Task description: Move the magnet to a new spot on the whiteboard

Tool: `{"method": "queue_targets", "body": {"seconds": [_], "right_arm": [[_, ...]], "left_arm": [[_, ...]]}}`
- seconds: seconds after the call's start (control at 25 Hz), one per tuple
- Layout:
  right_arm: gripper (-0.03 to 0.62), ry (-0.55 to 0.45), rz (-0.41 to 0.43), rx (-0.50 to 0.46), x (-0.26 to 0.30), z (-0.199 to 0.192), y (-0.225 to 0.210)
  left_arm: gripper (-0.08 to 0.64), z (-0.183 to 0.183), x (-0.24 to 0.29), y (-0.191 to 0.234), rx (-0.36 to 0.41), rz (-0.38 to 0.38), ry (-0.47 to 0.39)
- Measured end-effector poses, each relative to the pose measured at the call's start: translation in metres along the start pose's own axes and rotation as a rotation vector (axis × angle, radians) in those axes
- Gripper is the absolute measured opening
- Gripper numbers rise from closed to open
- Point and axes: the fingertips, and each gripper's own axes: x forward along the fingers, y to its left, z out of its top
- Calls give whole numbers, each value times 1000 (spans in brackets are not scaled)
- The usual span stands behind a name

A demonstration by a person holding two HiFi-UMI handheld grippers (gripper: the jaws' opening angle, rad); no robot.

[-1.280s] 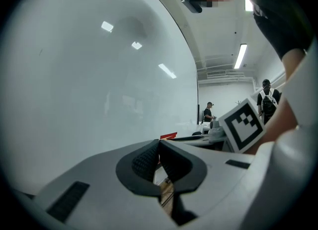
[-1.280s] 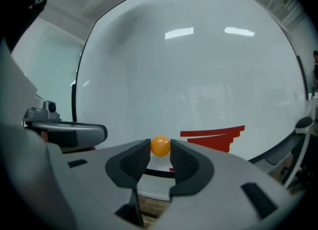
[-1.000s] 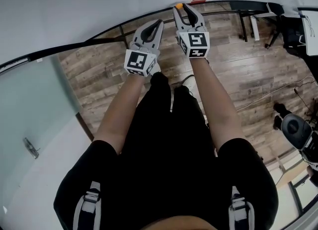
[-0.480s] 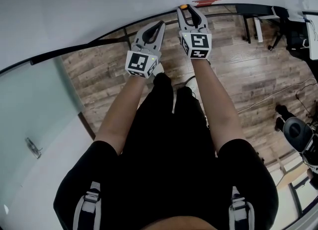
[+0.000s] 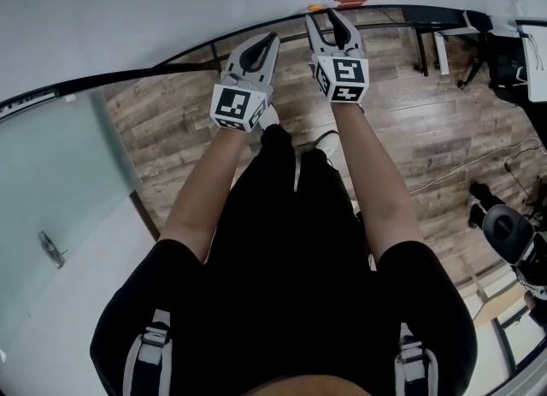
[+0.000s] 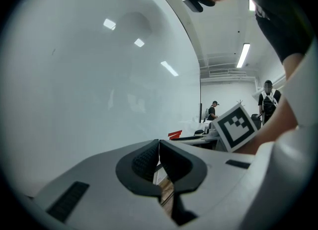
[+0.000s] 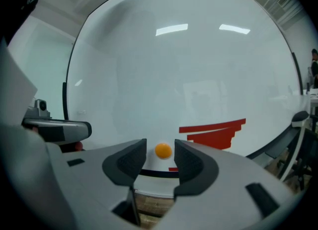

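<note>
- Magnet point(image 7: 163, 150): small, round and orange, seated on the whiteboard point(image 7: 174, 75) low down near its dark bottom edge. It lies in the gap between the two fingers point(image 7: 131, 162) of the right gripper point(image 7: 160, 144), level with their tips.
- Right gripper: fingers are spread wide and opening. Bare board shows on each side of the magnet, so neither pad presses on it.
- Head view: right gripper point(image 5: 322, 18) is pointed at the whiteboard point(image 5: 171, 9), with the magnet point(image 5: 315, 8) just past its fingertips, toward the left one.
- Red mark point(image 7: 213, 132): stepped bars printed on the board, beyond the right finger and slightly above it; apart from the magnet.
- Left gripper point(image 6: 159, 144): fingers point(image 6: 144, 162) are brought together at the tips with nothing between them. They face the whiteboard point(image 6: 89, 85) without a clear touch.
- Head view: left gripper point(image 5: 272, 41) is held beside the right one, a little lower, over the wooden floor point(image 5: 427, 129).
- Background, left gripper view: people stand past the fingertips, far off and small.
</note>
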Motion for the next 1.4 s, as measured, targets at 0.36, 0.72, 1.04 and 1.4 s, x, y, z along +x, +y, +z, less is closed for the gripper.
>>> {"method": "queue_targets", "body": {"seconds": [0.36, 0.72, 1.04, 1.4], "right_arm": [[139, -115, 153, -31, -68, 102, 41], [58, -211, 326, -116, -160, 199, 88], [-8, -202, 427, -149, -217, 227, 116], [-8, -263, 447, -164, -253, 247, 132]], "left_arm": [[6, 85, -47, -15, 36, -25, -70], [5, 176, -98, -55, 61, -105, -120], [5, 219, -138, -80, 68, -111, -140], [5, 243, -162, -101, 83, -106, -168]]}}
